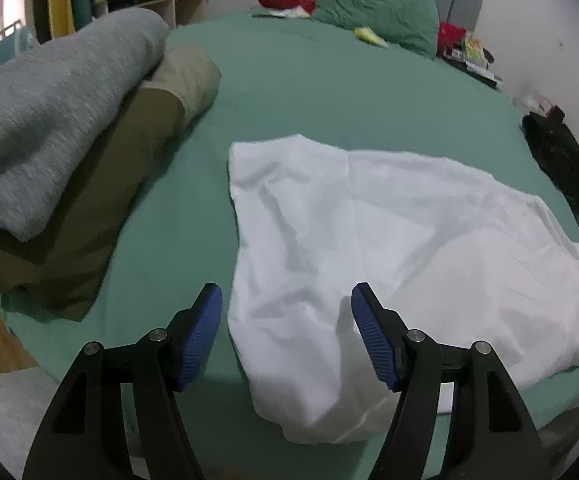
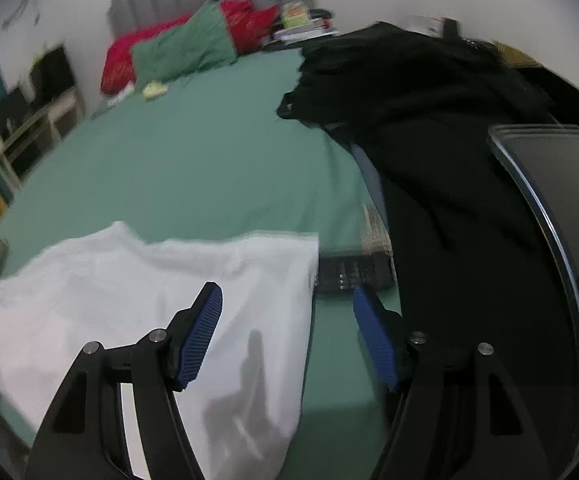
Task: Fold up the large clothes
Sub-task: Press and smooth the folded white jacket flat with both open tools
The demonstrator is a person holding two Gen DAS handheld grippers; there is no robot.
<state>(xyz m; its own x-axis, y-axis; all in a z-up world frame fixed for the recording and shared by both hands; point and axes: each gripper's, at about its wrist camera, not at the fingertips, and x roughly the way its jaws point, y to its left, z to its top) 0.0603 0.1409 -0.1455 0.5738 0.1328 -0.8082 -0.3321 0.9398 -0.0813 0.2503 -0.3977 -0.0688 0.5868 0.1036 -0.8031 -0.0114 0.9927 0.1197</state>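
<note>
A white garment (image 1: 389, 240) lies folded and slightly wrinkled on the green bed sheet (image 1: 329, 92), near the front edge. My left gripper (image 1: 285, 300) is open and empty, hovering over the garment's near left part. In the right wrist view the same white garment (image 2: 149, 300) lies lower left. My right gripper (image 2: 287, 300) is open and empty, above the garment's right edge and the sheet (image 2: 193, 168) beside it.
A stack of folded clothes, grey (image 1: 49, 120) on olive (image 1: 89, 220) and beige (image 1: 193, 76), sits at the left. A pile of black clothes (image 2: 429, 120) lies at the right. Red and green pillows (image 1: 369, 4) rest at the headboard. A dark curved object (image 2: 561, 200) stands far right.
</note>
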